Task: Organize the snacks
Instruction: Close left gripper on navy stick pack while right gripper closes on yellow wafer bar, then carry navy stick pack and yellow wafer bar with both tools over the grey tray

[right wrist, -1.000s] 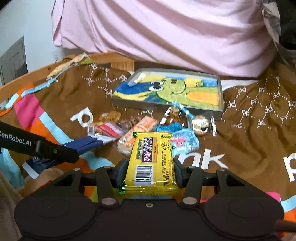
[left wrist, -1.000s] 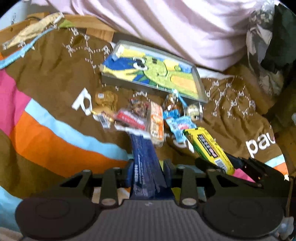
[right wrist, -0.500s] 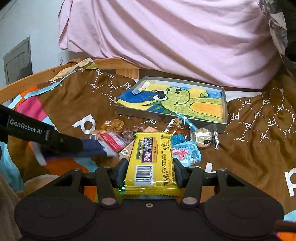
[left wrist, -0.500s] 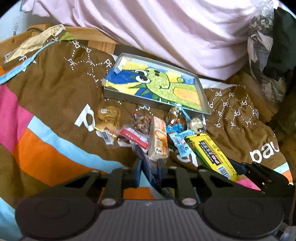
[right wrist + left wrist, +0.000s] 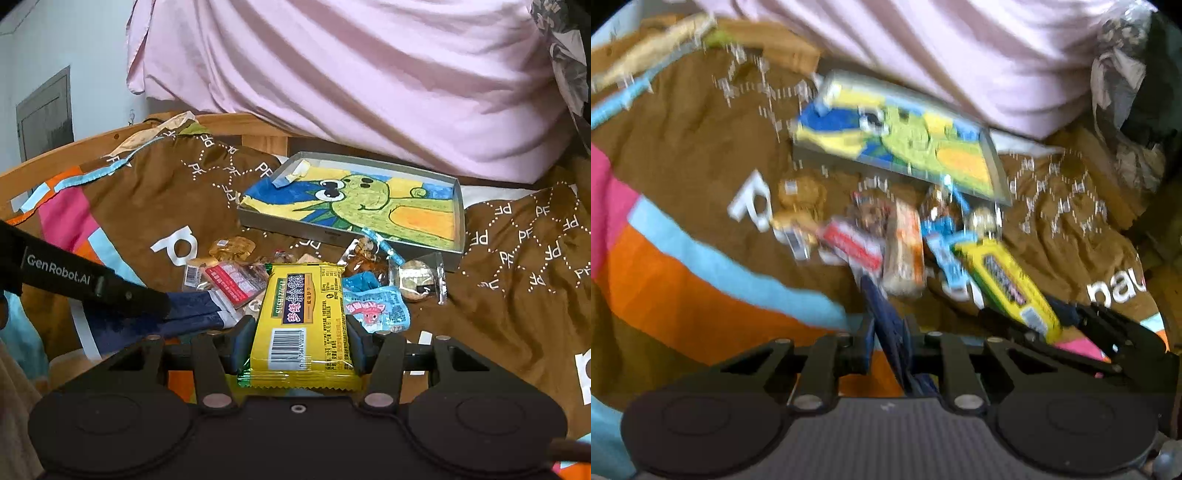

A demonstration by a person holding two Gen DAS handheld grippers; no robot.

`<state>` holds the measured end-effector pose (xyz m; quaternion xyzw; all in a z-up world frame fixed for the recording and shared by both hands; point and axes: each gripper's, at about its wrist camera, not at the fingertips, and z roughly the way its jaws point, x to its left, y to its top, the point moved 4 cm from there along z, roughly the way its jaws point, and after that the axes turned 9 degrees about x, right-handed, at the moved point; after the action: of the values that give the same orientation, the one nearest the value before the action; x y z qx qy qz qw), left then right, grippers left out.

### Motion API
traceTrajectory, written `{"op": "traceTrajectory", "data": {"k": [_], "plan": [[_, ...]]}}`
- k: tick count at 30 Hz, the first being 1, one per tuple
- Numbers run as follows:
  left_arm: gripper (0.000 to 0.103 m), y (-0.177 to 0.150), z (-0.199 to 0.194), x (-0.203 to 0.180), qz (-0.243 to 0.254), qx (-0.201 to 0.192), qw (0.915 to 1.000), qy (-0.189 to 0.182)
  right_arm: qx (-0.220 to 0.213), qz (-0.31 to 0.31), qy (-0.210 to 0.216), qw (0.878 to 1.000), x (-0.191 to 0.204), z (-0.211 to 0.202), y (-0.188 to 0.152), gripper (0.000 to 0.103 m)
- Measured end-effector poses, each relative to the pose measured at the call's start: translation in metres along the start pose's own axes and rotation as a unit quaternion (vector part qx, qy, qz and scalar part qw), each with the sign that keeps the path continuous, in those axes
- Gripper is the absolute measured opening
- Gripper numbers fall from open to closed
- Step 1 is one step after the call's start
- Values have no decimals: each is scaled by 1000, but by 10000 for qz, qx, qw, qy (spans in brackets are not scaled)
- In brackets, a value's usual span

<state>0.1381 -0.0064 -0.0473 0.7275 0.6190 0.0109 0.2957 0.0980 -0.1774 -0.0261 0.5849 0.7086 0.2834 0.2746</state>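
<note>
Left wrist view, blurred: the left gripper (image 5: 888, 332), jaws closed, pinches a flat dark-blue packet (image 5: 886, 321) edge-on above the brown printed blanket (image 5: 683, 147), near a heap of crinkly snack wrappers (image 5: 901, 251) before the shallow grey tray (image 5: 995, 162). Right wrist view: the right gripper (image 5: 299, 341) clamps a glossy yellow rectangular snack pack (image 5: 303, 317) by its long sides, over the same blanket, with the wrapper heap just beyond.

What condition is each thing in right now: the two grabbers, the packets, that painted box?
Left gripper: fingers shut on the dark blue packet.
Right gripper: fingers shut on the yellow packet, held flat.
Painted tray: open, no snacks inside.
Loose snacks: lying in a heap on the brown blanket in front of the tray.
</note>
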Motion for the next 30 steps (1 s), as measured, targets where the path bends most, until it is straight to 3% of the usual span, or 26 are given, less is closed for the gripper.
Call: {"op": "traceTrajectory", "data": {"k": [4, 9, 11, 14, 17, 30], "plan": [[20, -1, 26, 5, -133, 579, 9982, 5, 56, 32, -70, 10000, -2, 2, -1, 53], [49, -1, 46, 1, 7, 788, 9967, 172, 79, 15, -96, 9999, -5, 0, 0, 53], [56, -1, 50, -3, 116, 800, 9966, 185, 62, -36, -96, 9999, -5, -1, 1, 53], [56, 0, 60, -8, 303, 828, 9954, 382, 27, -101, -118, 9999, -5, -2, 3, 53], [46, -2, 65, -13, 597, 842, 9923, 685, -35, -66, -138, 9999, -7, -5, 5, 53], [33, -10, 41, -13, 424, 497, 9955, 690, -154, 159, -124, 9997, -17, -9, 4, 53]]}}
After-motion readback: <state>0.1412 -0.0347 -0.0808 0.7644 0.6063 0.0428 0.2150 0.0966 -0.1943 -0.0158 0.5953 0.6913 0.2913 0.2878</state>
